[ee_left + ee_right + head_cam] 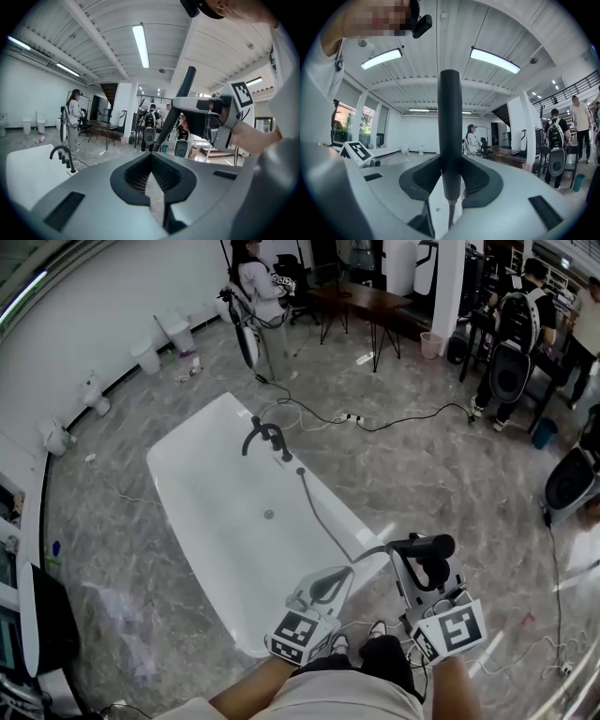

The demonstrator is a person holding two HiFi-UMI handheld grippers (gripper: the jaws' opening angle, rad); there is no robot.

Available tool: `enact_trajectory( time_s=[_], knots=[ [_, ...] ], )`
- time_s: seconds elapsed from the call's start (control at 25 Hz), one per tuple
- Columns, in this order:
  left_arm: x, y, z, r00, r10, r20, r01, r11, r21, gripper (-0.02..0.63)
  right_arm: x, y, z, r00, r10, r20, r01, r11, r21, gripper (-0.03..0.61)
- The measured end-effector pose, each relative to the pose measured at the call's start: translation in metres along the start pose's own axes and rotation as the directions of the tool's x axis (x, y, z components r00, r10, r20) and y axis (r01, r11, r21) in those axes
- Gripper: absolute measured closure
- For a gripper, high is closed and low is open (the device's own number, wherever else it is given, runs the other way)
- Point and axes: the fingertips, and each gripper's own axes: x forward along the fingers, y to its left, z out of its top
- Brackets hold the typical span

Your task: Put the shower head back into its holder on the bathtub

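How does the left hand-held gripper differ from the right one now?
Jaws: the left hand-held gripper has them shut; the right hand-held gripper has them apart. Load: the left holds nothing; the right clamps the shower head by its handle. Each bears a marker cube.

The floor [441, 474] was grey stone with pale streaks. A long white bathtub [202, 512] stood on it, set at a slant. A black cable [412, 418] lay in loops on the floor past the tub. Small white toilets [147, 356] stood in a row by the wall. Farther off stood a dark table [361, 301] on thin legs, a small bin [431, 343] and a blue bucket [544, 432].
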Motion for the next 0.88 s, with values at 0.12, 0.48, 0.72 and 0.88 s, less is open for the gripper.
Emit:
enact_trajectory(
  time_s=[0.12,0.48,0.72,0.88],
  knots=[
    [0.016,0.002,0.006,1.000,-0.008,0.003,0.008,1.000,0.006,0.611,0.009,-0.017,0.003,1.000,-0.007,0.004,0.007,1.000,-0.001,0.437],
    [0.102,0.019,0.009,0.999,0.042,-0.003,-0.042,0.999,-0.003,0.611,0.049,-0.093,-0.010,0.998,0.059,0.013,-0.059,0.998,0.003,0.437],
    [0.178,0.036,0.027,0.992,0.126,0.002,-0.126,0.991,-0.041,0.611,0.092,-0.165,-0.015,0.987,0.163,0.001,-0.163,0.987,0.017,0.437],
    [0.219,0.048,0.048,0.981,0.194,0.005,-0.194,0.980,-0.054,0.611,0.120,-0.205,-0.010,0.971,0.237,-0.004,-0.237,0.971,0.029,0.437]
  ],
)
